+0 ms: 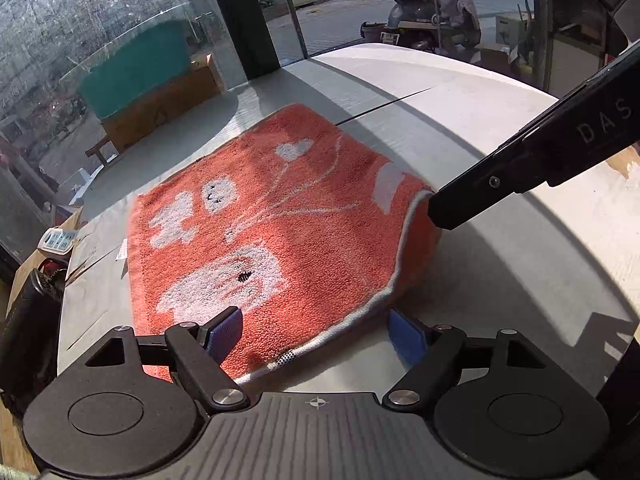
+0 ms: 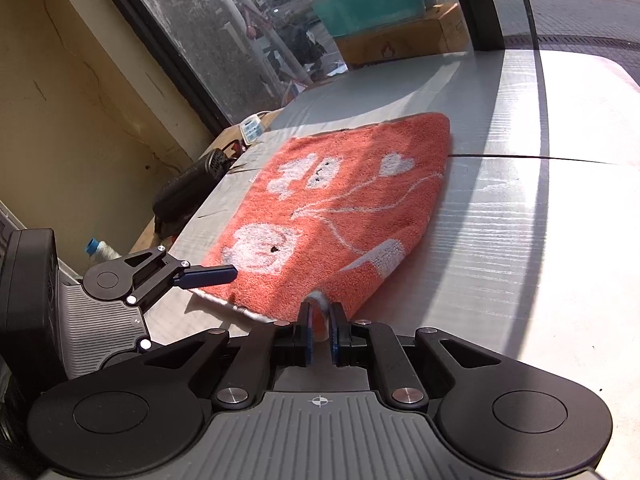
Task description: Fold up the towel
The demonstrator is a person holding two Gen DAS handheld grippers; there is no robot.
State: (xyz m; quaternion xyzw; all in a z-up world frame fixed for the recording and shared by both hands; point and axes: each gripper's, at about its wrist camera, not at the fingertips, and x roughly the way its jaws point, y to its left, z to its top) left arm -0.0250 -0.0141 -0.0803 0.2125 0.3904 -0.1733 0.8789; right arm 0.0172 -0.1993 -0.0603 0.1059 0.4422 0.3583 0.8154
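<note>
An orange towel (image 1: 272, 224) with white cartoon figures lies on the white table (image 1: 500, 264); it also shows in the right wrist view (image 2: 344, 216). My left gripper (image 1: 316, 332) is open, its blue pads on either side of the towel's near white-trimmed edge. In the right wrist view the left gripper (image 2: 208, 276) sits at the towel's near left edge. My right gripper (image 2: 320, 320) is shut on the towel's near corner, lifting it slightly. In the left wrist view the right gripper (image 1: 436, 212) holds the raised right corner.
A glass window (image 1: 120, 40) stands behind the table. A power strip (image 1: 58, 240) and a dark device (image 2: 188, 188) lie off the table's left side. A seam (image 2: 540, 158) crosses the tabletop. A cardboard box (image 2: 400, 40) is outside.
</note>
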